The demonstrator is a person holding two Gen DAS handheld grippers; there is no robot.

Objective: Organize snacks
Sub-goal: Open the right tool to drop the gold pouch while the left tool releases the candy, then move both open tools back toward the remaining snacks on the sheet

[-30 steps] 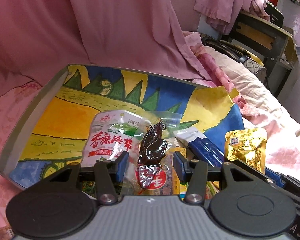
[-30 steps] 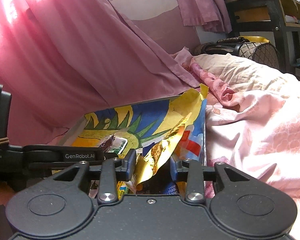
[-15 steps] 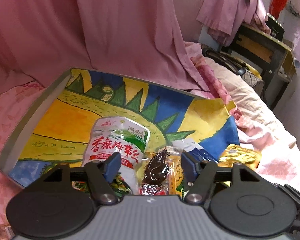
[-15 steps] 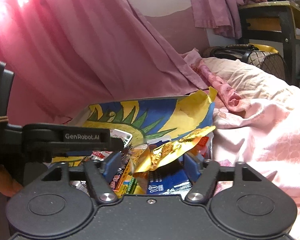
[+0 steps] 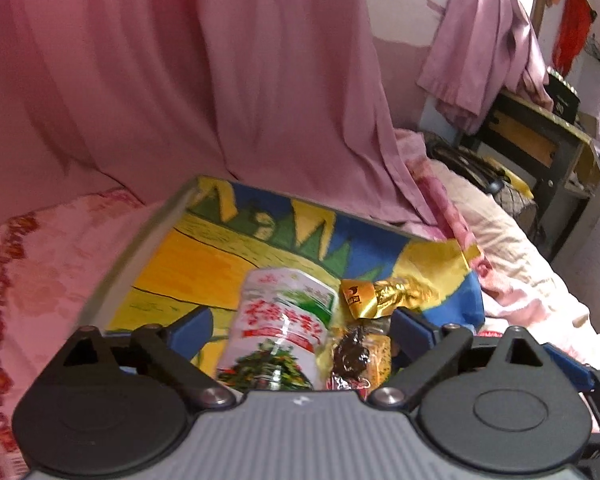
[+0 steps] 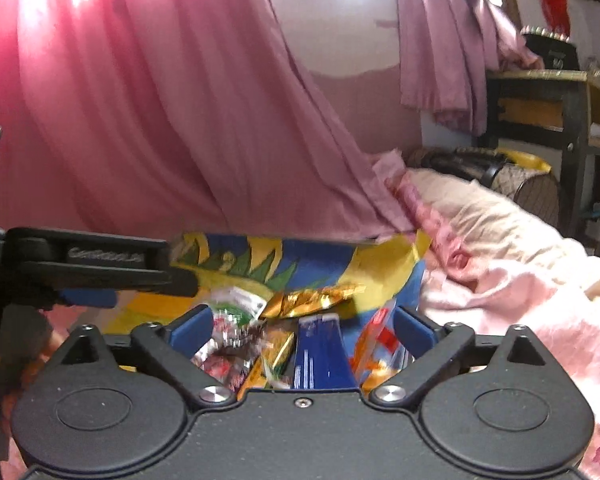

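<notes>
A painted box point(image 5: 228, 256) with yellow, blue and green inside lies on the bed and holds the snacks. In it are a white and green pouch point(image 5: 280, 328), a gold packet point(image 5: 384, 294), and a dark clear-wrapped snack point(image 5: 350, 356). My left gripper point(image 5: 302, 330) is open and empty, its fingers either side of the pouch and the dark snack. My right gripper point(image 6: 302, 330) is open and empty above the box point(image 6: 380, 264), where the gold packet point(image 6: 312, 298), a blue packet point(image 6: 320, 356) and an orange one point(image 6: 376, 356) lie. The left gripper's arm point(image 6: 92, 258) shows at left.
Pink curtain point(image 5: 180, 80) hangs close behind the box. Pink bedding point(image 6: 520, 292) and a pillow point(image 5: 496, 232) lie to the right. A dark desk point(image 5: 540, 148) and a fan point(image 6: 500, 176) stand at the far right.
Both grippers opened wide and drew back upward. The right one let go of the gold packet, which now lies in the box. The left one released the dark snack.
</notes>
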